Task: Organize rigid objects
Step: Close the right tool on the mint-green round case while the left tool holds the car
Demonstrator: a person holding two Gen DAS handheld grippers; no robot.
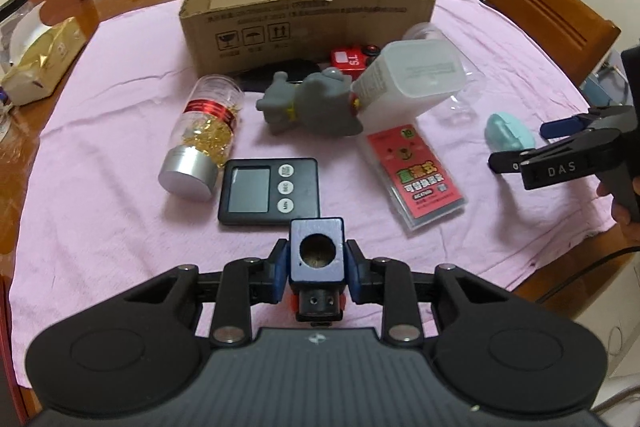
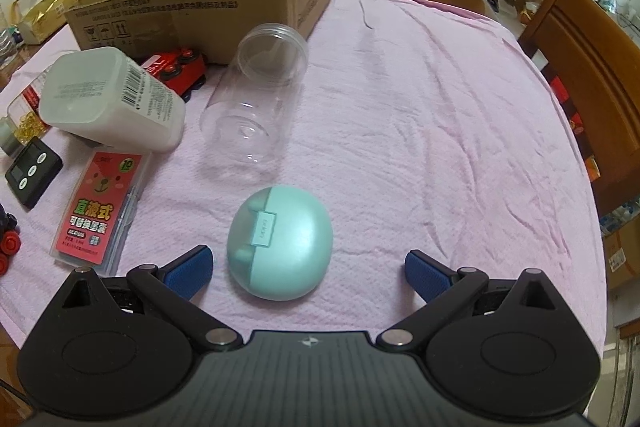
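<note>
The left gripper (image 1: 317, 263) had its jaws clamped on a small blue wooden block with a round hole (image 1: 317, 254), low in the middle of the left wrist view, above the pink cloth (image 1: 120, 227) that covered the desk. Just beyond the block lay a black square digital timer (image 1: 269, 190), with a clear jar of gold flakes with a silver lid (image 1: 202, 139) on its side to the left and a grey rubber animal toy (image 1: 308, 101) behind. An open brown cardboard box (image 1: 308, 15) stood at the top centre, with a red toy car (image 1: 352, 58) against its front wall. The right gripper (image 2: 308, 273) had its jaws spread wide on either side of a mint-green egg-shaped earbud case (image 2: 280, 245), not touching it. Above the case lay an empty clear plastic jar (image 2: 256, 99) on its side; left of that, a white translucent square bottle (image 2: 112, 99) and a red packet of ink refills (image 2: 102, 211)
</note>
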